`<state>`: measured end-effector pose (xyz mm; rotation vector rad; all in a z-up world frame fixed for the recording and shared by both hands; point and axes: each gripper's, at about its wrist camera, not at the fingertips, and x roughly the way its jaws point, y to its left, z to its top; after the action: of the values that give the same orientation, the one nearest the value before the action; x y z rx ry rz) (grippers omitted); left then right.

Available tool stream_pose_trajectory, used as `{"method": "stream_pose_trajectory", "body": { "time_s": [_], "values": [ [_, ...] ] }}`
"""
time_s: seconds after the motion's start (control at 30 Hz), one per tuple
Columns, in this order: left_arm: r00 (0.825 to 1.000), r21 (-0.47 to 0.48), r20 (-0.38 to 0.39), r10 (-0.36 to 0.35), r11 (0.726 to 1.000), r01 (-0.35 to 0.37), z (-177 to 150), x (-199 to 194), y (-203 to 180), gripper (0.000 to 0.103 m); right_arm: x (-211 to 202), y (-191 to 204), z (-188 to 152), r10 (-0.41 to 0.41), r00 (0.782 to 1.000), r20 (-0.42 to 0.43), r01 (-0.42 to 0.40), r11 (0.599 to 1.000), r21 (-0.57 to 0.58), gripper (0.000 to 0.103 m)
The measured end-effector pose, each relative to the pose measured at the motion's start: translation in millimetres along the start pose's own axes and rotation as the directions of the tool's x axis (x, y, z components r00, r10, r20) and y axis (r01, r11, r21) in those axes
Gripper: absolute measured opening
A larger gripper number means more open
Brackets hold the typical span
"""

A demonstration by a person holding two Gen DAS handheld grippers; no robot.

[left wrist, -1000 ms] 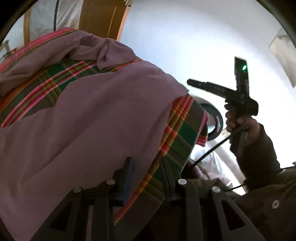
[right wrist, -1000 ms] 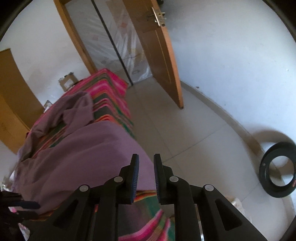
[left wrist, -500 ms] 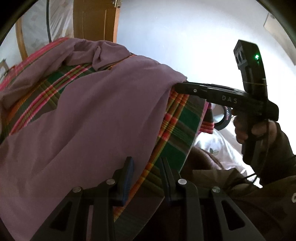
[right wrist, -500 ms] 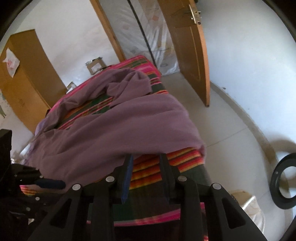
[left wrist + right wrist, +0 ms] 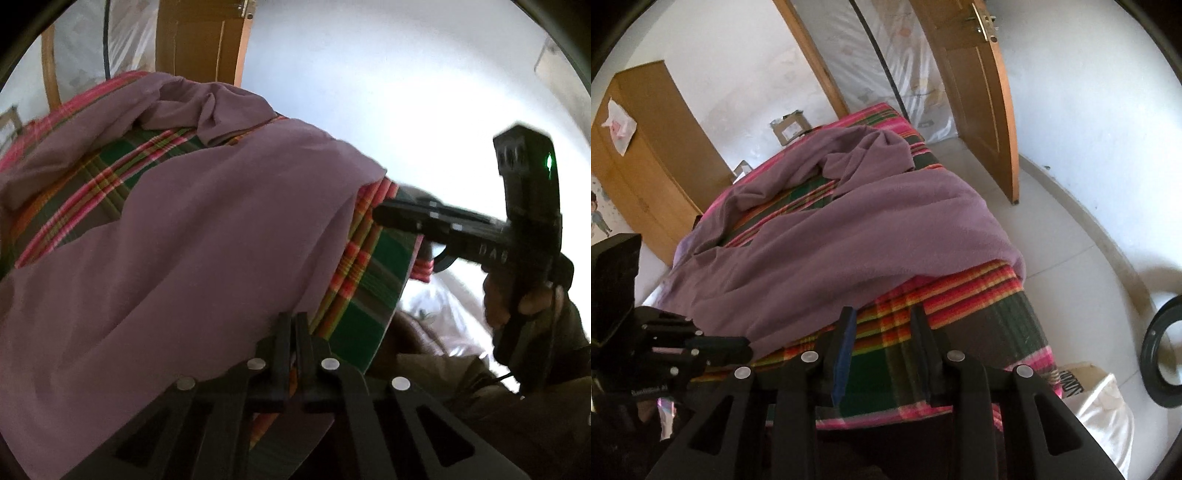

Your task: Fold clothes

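A purple garment lies spread across a plaid blanket on a bed, with a sleeve bunched at the far end. My left gripper is shut, its fingertips pinching the garment's near hem where it meets the blanket. My right gripper stands open over the blanket's near corner. Only plaid cloth lies under its jaws, and the garment's edge is just beyond the fingertips. In the left wrist view it points at the garment's right corner.
An open wooden door stands beyond the bed and a wooden wardrobe to the left. On the tiled floor to the right are a black ring and a white bag. A hand holds the right gripper.
The left jaws have closed onto the garment's hem. The right gripper swung in from the floor side to the bed's near corner and its jaws spread wider.
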<state>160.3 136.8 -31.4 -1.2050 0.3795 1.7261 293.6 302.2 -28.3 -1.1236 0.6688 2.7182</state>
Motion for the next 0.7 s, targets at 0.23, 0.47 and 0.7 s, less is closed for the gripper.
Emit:
{"method": "stream_pose_trajectory", "body": {
  "time_s": [0.23, 0.47, 0.7],
  "values": [
    [0.990, -0.035, 0.116, -0.084, 0.995, 0.089, 1.8, -28.7, 6.0, 0.002, 1.1, 3.1, -3.5, 0.069, 0.998, -0.015, -0.068, 0.997, 0.030, 0.031],
    [0.963, -0.072, 0.218, -0.159, 0.981, 0.178, 4.4, -56.3, 15.6, 0.002, 14.0, -4.0, 1.9, 0.225, 0.974, -0.002, -0.221, 0.962, 0.159, 0.032],
    [0.960, -0.059, 0.229, -0.163, 0.982, 0.181, 5.3, -62.3, 12.0, 0.002, 13.8, -30.0, 1.4, 0.373, 0.922, 0.105, -0.387, 0.863, 0.326, 0.037]
  ]
}}
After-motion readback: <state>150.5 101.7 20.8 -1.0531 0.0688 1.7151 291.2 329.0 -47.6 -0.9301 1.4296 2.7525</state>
